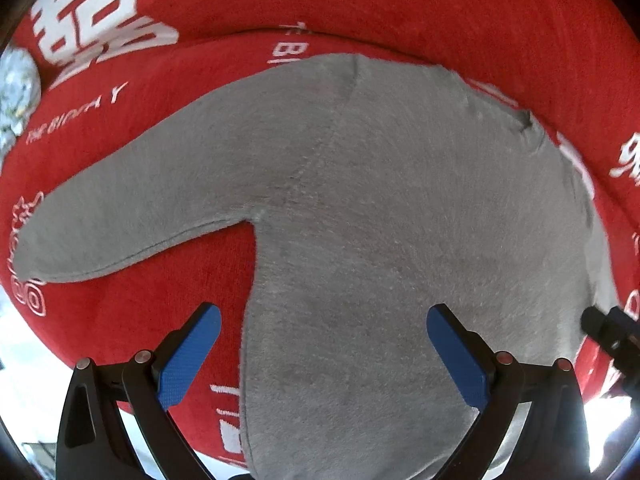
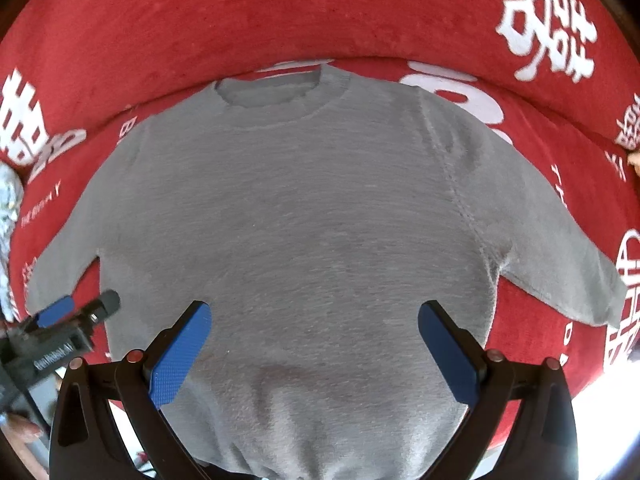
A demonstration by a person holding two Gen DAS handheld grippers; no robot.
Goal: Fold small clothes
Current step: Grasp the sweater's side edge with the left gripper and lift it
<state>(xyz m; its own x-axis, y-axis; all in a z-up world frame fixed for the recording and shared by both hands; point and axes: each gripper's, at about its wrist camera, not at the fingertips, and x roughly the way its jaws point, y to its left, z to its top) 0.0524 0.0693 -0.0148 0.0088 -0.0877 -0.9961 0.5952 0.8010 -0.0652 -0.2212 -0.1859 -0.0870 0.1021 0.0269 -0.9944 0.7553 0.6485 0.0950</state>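
A small grey sweater (image 2: 304, 216) lies spread flat, front up, on a red cloth (image 2: 248, 20) that covers the surface and rises in a fold behind it. Its round collar (image 2: 276, 92) points away from the cameras, and both sleeves stretch out to the sides; the hem runs toward the lower edge of the right wrist view. The red cloth carries large white Chinese characters (image 2: 548, 28) and smaller white Latin lettering; on the left a line reads roughly "THE BIRTH Y" (image 1: 76, 116), though the middle letters are blurred. The right gripper (image 2: 314, 332) hangs over the lower body of the sweater with its blue-padded fingers (image 2: 180, 356) spread wide and nothing between them. The left gripper (image 1: 324, 336) hovers over the sweater's side, near the armpit of the left sleeve (image 1: 132, 204), also spread wide and empty. In the right wrist view the left gripper's body shows at the left edge with white print (image 2: 52, 354) too small to read for certain. A crumpled pale object (image 1: 16, 88) sits at the cloth's far left.
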